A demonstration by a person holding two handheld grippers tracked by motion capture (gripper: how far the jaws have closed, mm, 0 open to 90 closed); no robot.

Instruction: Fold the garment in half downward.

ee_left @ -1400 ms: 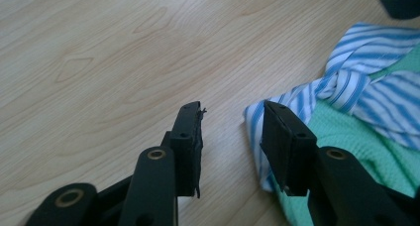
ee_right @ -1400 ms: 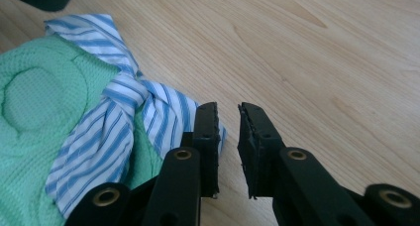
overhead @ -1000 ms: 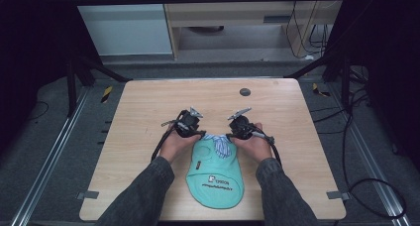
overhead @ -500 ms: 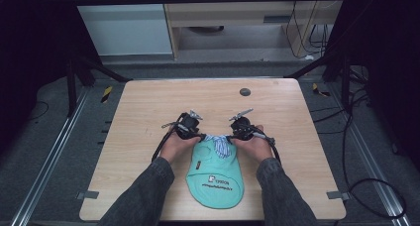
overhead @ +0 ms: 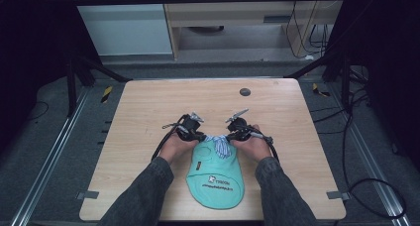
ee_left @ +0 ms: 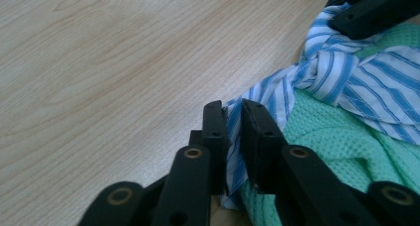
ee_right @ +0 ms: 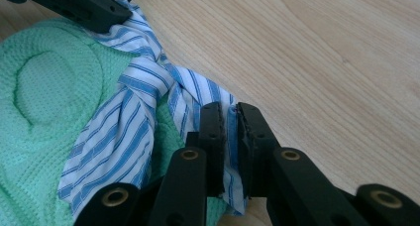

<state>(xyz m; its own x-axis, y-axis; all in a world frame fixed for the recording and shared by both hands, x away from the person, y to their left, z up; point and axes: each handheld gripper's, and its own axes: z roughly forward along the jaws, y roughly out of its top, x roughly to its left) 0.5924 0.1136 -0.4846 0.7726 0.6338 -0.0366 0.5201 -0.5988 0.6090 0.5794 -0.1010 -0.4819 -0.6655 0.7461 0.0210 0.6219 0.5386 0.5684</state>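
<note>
A mint-green bib with printed lettering lies flat at the near middle of the wooden table. At its far end sits a blue-and-white striped tie, knotted in the middle. My left gripper has just been closing on the tie's left end, and in the left gripper view its jaws pinch the striped cloth. My right gripper has just closed too. Its jaws clamp the other striped end beside the green cloth. The two grippers face each other across the knot.
A small dark round disc sits near the table's far edge. Bare wood surrounds the bib to the left, right and far side. Black frame bars and cables run around the table on the floor.
</note>
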